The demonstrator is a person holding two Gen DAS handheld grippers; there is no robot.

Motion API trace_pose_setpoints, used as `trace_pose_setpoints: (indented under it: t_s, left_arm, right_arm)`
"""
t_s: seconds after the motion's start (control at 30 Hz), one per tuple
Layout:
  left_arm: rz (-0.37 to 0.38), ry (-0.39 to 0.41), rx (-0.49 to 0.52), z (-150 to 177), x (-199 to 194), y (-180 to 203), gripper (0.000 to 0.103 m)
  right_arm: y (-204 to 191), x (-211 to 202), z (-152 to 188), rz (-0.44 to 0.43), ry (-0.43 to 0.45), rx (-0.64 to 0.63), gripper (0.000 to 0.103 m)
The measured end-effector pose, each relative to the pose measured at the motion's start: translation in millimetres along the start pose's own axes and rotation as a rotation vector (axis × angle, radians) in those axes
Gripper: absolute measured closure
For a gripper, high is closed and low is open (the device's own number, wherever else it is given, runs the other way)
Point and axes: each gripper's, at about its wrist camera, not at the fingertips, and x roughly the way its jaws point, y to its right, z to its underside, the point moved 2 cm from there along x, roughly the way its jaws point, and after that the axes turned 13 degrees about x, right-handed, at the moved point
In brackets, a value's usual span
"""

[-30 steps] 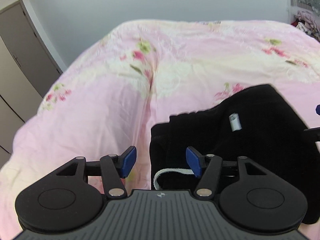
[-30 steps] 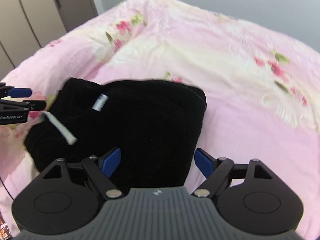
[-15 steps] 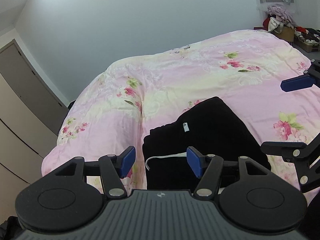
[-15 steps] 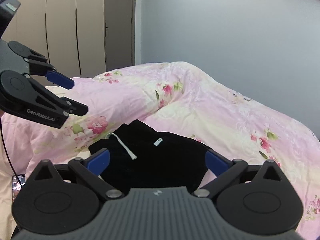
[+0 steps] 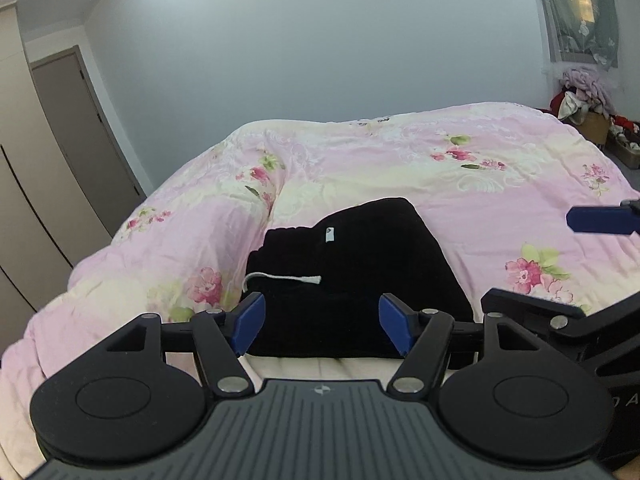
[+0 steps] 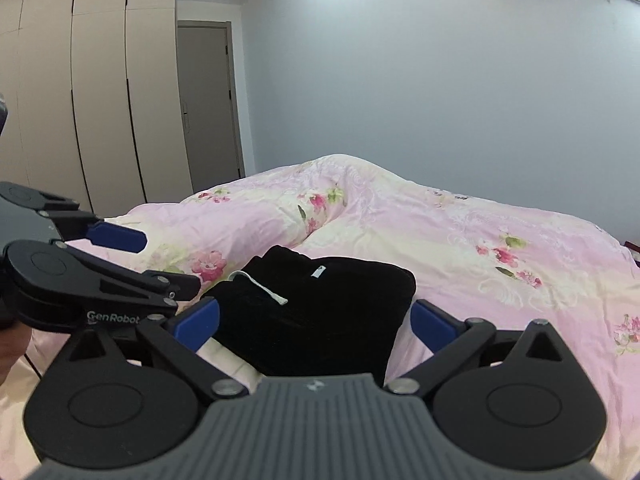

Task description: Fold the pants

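The black pants (image 5: 360, 264) lie folded in a compact bundle on the pink floral bedspread (image 5: 460, 176), with a white drawstring (image 5: 288, 279) and a small white label (image 5: 329, 234) on top. They also show in the right wrist view (image 6: 320, 312). My left gripper (image 5: 322, 322) is open and empty, held back from the near edge of the bundle. My right gripper (image 6: 316, 322) is open and empty, also held back from the bundle. The left gripper (image 6: 120, 256) shows at the left of the right wrist view.
The bedspread (image 6: 480, 248) covers the whole bed. A wardrobe (image 6: 80, 92) and a door (image 6: 208, 100) stand at the left. A pile of clothes and boxes (image 5: 588, 100) sits at the far right by a curtained window.
Both grippers have pulled up and back from the pants, which now look smaller and farther away. Both stay open and empty. The bundle has not moved.
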Motion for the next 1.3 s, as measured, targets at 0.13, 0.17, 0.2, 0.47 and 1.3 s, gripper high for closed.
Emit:
trace_pose_setpoints:
  t_s: [0.13,0.17,0.2,0.47,1.3]
  left_arm:
    - [-0.004,-0.033,-0.062,19,14,-3,0.024]
    - [-0.018,-0.049,-0.07,25,17,-2,0.023]
    - [-0.026,-0.069,-0.08,30,23,-3,0.023]
    - [0.055,-0.191,-0.152,63,57,-2,0.022]
    - [0.078,-0.225,-0.147,63,55,6,0.022]
  right_arm:
    - [6,12,22,0.041,-0.056,-0.016,0.005]
    - [7,15,26,0.069,-0.061,-0.031,0.005]
    - [8,19,31,0.096,-0.07,-0.045,0.005]
    - [18,54,49,0.104,-0.202,0.006,0.005]
    - [19,54,53,0.084,-0.219,0.032,0.005]
